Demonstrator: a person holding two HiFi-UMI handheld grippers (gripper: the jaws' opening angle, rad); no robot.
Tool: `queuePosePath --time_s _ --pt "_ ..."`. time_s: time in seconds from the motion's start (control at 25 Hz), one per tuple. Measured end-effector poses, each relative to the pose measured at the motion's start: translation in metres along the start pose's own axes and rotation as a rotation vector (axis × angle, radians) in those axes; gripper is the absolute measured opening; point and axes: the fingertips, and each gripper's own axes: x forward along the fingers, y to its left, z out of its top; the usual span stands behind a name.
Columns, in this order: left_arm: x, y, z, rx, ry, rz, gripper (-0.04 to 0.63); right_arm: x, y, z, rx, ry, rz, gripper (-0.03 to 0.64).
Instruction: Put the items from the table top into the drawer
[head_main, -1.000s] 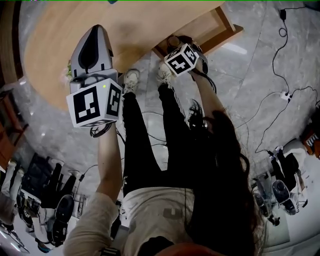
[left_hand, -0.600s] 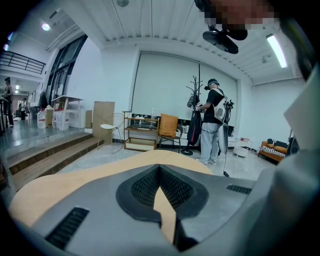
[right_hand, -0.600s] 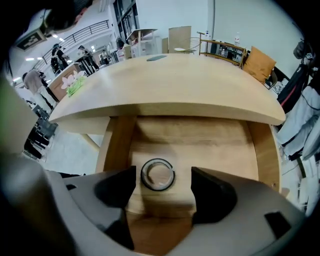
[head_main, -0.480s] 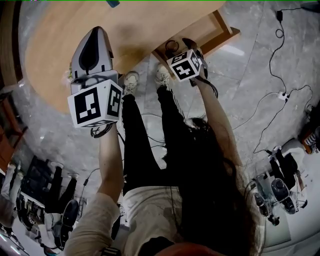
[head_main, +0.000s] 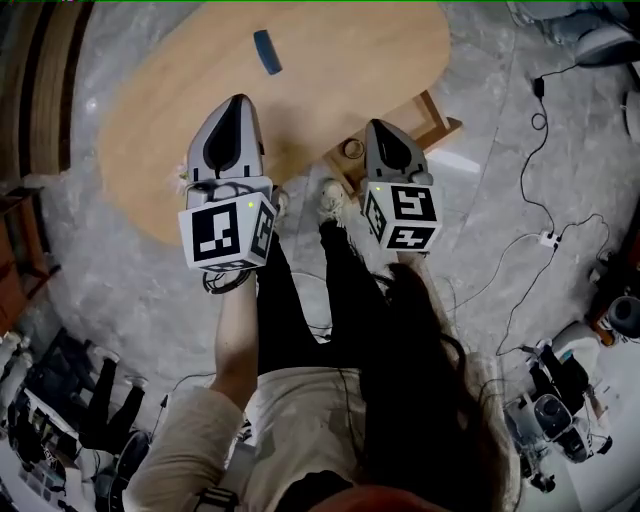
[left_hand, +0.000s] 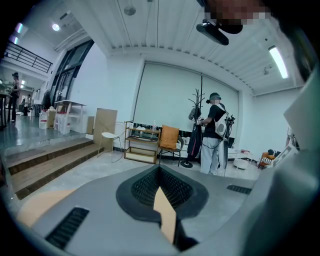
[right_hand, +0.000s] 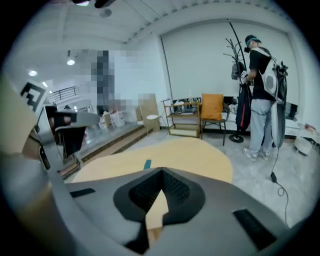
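Up from the drawer under the table came our right gripper, just snapped shut empty, left gripper closed empty too, so we'd open wide before reaching the blue item far across the table.

Grey left tool and right tool carry black-and-white marker cubes; black trousers, beige shirt.

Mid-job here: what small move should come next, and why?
Probably open the right claw and ease it forward toward the blue item lying on the table top. That claw has just closed with nothing between its jaws, so it is free, and the item sits almost straight ahead of it in the right gripper view.
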Motion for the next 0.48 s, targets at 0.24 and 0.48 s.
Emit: queuePosePath --time_s 0.24,0.48 --pt "-0.016 0.028 0.037 0.018 -0.039 0.024 0.006 -0.008 0.046 0.077 -0.064 -0.131 0.046 0.005" --pt "-0.019 0.054 0.038 0.019 -0.044 0.058 0.006 0.022 0.073 0.086 -0.095 -0.132 0.093 0.005"
